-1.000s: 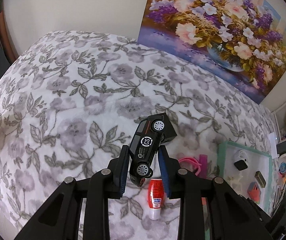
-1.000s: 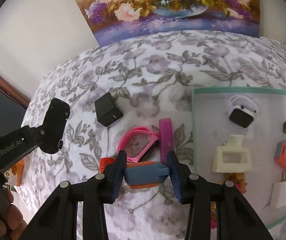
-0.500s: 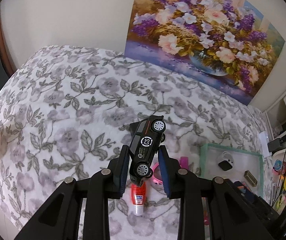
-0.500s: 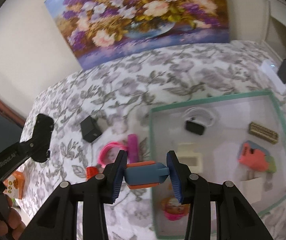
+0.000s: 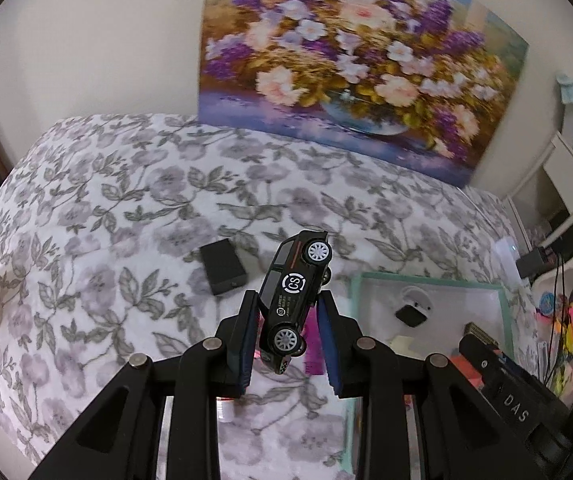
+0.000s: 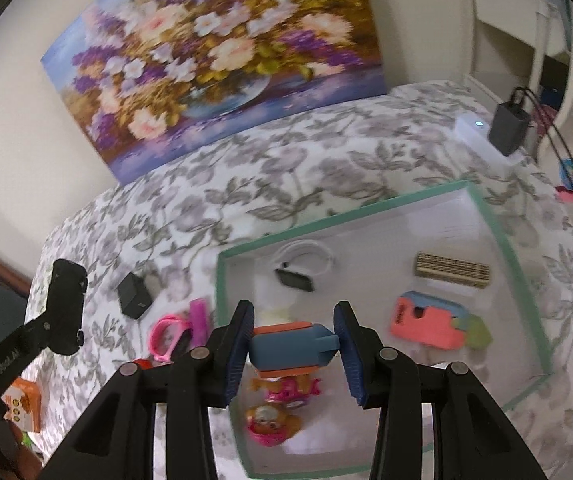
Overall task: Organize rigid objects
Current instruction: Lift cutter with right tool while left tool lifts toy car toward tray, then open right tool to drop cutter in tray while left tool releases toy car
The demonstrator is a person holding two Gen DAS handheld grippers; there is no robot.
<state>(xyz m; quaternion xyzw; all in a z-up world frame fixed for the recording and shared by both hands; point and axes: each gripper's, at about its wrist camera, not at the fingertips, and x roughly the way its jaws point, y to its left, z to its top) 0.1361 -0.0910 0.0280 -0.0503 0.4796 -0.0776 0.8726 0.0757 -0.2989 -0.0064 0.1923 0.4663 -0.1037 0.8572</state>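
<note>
Two views, left gripper [image 5: 288, 330] gripping toy car [image 5: 295, 294], right gripper [image 6: 294, 344] blue-orange block [image 6: 290, 350]

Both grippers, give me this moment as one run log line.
left gripper: shut on toy car | right gripper: shut on blue block | tray: below
</note>
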